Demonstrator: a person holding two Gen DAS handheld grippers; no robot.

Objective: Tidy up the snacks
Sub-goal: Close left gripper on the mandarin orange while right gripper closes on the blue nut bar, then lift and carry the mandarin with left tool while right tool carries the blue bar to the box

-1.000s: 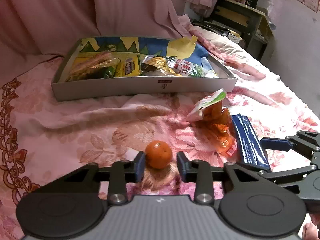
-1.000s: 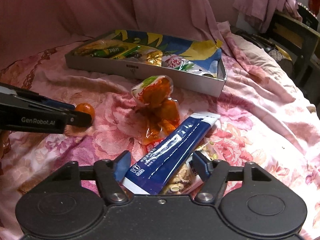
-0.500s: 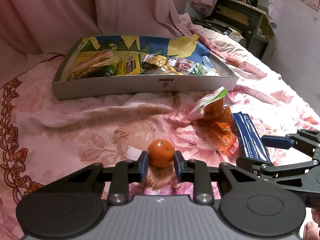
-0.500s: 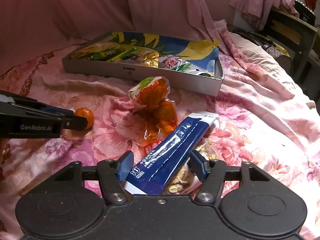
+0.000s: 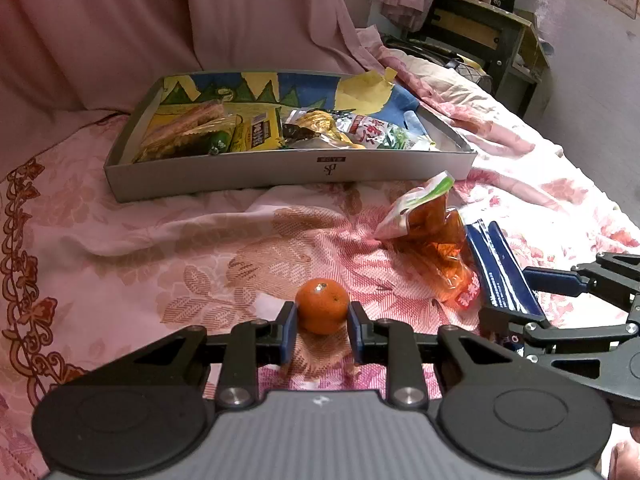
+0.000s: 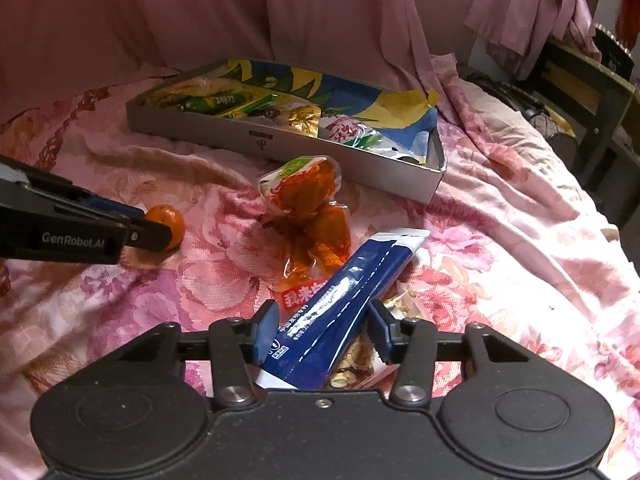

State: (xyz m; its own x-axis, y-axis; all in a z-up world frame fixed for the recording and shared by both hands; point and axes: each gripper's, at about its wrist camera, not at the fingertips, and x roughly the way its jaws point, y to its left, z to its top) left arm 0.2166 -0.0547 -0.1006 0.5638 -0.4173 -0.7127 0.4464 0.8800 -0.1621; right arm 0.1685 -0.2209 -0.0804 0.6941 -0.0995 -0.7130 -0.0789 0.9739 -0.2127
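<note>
The left claw (image 5: 321, 330) grips the orange (image 5: 322, 306); the right claw (image 6: 322, 330) is closing across the blue packet (image 6: 352, 296), whose long axis points toward the tray (image 6: 408, 184)

A pink floral bedspread (image 5: 168, 248) covers the bed, with pink drapery (image 5: 240, 20) hanging behind. A dark wooden desk (image 5: 492, 36) stands by a pale wall (image 5: 592, 64).

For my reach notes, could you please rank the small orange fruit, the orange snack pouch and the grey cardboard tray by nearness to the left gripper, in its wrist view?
1. Small orange fruit, between the fingers.
2. Orange snack pouch, ahead, rightward.
3. Grey cardboard tray, farthest, behind both.
</note>
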